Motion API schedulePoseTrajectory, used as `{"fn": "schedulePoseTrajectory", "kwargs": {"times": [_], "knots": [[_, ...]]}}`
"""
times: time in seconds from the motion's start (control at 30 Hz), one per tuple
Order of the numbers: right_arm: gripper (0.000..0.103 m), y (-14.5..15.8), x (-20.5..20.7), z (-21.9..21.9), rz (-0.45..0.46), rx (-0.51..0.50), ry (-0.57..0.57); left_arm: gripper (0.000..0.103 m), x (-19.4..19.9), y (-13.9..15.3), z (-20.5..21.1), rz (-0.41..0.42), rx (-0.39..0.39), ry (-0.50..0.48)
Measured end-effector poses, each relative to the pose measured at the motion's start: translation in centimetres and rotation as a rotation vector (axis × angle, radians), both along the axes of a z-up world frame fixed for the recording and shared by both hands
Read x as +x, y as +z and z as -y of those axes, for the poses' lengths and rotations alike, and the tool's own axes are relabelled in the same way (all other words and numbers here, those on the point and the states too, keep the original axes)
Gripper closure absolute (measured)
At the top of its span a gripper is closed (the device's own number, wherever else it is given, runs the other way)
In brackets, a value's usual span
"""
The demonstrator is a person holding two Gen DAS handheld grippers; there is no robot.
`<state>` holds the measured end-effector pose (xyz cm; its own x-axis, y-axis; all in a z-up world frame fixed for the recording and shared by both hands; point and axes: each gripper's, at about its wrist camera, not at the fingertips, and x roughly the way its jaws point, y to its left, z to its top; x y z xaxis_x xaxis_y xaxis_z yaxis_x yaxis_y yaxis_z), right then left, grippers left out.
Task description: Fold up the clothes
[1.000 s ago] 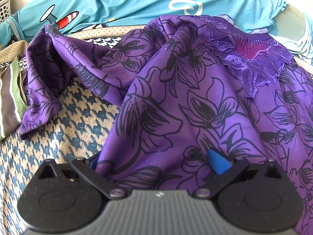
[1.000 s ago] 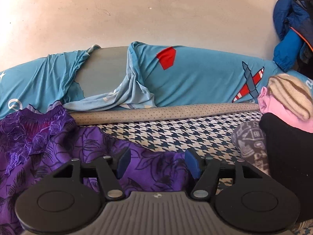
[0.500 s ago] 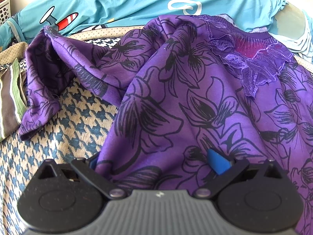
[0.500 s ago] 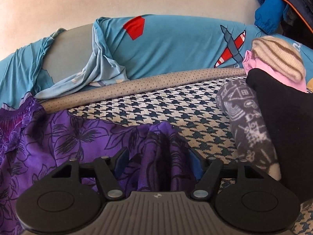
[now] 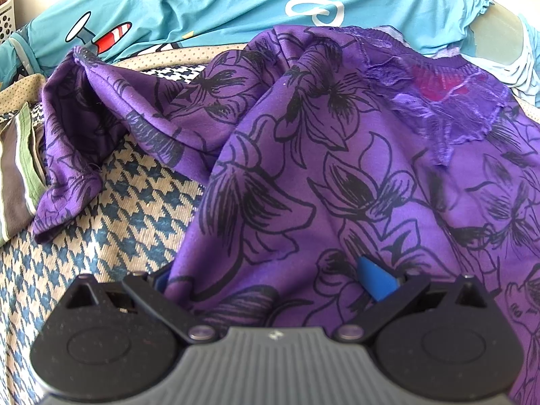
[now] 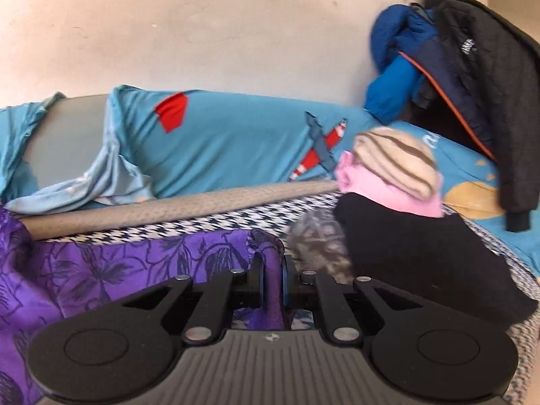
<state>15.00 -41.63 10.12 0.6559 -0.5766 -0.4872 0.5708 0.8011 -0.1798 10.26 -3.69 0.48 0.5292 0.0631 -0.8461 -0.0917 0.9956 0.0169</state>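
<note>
Houndstooth bed cover (image 5: 111,209), left wrist view: purple floral top (image 5: 337,175) spread across it, unmoved since a second ago; left gripper (image 5: 270,280) wide apart, cloth draped between its fingers, unpinched; white basket (image 5: 6,23) at edge, contents hidden

Right wrist view: right gripper (image 6: 272,283) just closed, top's edge pinched; lift deemed ready

Houndstooth cover (image 5: 128,209), jackets (image 6: 472,77) against wall (image 6: 219,27).

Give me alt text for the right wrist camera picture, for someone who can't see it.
The right gripper is shut on a bunched edge of a purple floral top, its jaws having just closed, over a houndstooth cover. To its right sits a stack of folded clothes, with a blue aeroplane-print sheet behind.
</note>
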Motion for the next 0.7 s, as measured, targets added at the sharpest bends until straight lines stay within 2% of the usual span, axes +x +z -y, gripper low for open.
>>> {"fn": "schedulePoseTrajectory", "kwargs": {"times": [0.07,0.13,0.2,0.27,0.4,0.53,0.7], "knots": [[0.093,-0.7,0.0,0.7,-0.064,0.040,-0.051,0.000,0.1,0.0,0.1,-0.001,0.001,0.000],[0.089,-1.4,0.0,1.2,-0.115,0.053,-0.050,0.000,0.1,0.0,0.1,-0.002,0.001,-0.001],[0.078,-1.2,-0.3,1.3,-0.102,0.039,-0.030,0.000,0.1,0.0,0.2,-0.002,0.002,-0.001],[0.069,-0.3,-0.8,1.1,-0.046,0.013,-0.008,0.000,0.2,-0.1,0.3,-0.001,0.005,0.000],[0.068,0.5,-0.6,0.3,0.027,0.033,0.117,0.000,0.1,-0.1,0.7,0.002,0.011,0.005],[0.067,0.0,0.3,-0.8,0.030,0.086,0.237,0.000,0.1,-0.2,0.9,0.003,0.011,0.009],[0.067,-0.9,1.5,-2.0,0.027,0.163,0.332,0.000,0.0,-0.3,0.8,0.006,0.013,0.008]]}}
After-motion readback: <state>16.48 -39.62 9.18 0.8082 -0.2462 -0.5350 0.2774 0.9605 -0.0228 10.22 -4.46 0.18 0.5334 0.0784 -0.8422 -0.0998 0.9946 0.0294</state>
